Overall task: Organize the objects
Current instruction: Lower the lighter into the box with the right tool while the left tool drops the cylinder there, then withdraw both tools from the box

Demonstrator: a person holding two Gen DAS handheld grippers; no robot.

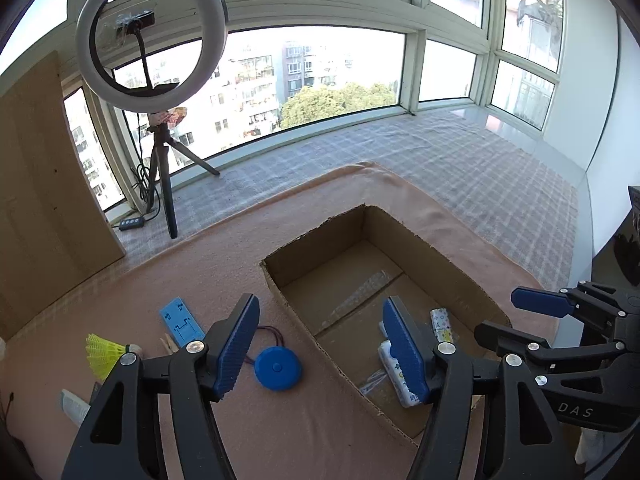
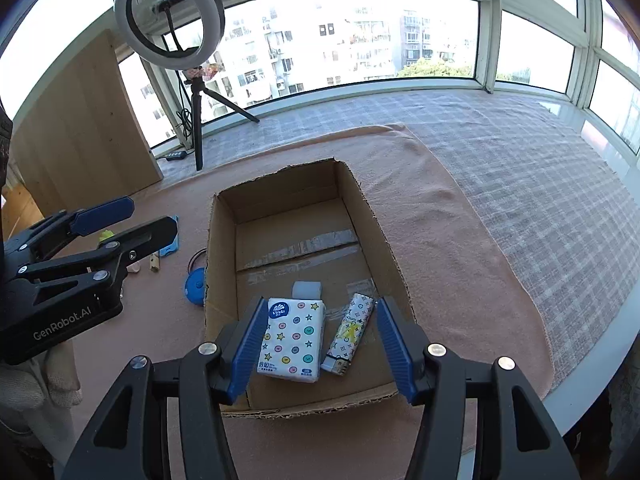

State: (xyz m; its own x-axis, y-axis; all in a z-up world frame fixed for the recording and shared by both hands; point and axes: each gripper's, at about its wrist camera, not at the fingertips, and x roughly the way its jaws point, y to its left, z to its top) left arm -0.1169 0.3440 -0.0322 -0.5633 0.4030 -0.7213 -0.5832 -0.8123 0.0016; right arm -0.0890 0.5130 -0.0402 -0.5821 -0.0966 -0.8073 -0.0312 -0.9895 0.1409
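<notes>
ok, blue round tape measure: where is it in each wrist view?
Left wrist: tape measure low centre, on the pink cloth, left of the cardboard box.
Right wrist: tape measure mid-left, partly hidden behind the box's left wall.
Shared landmark: ring light, upper left in both.

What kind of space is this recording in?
Probably a home bay-window ledge in a high-rise flat, set up for filming: a curved window overlooking apartment blocks, a white ring light on a black tripod, and an open brown cardboard box on a peach cloth.
</notes>
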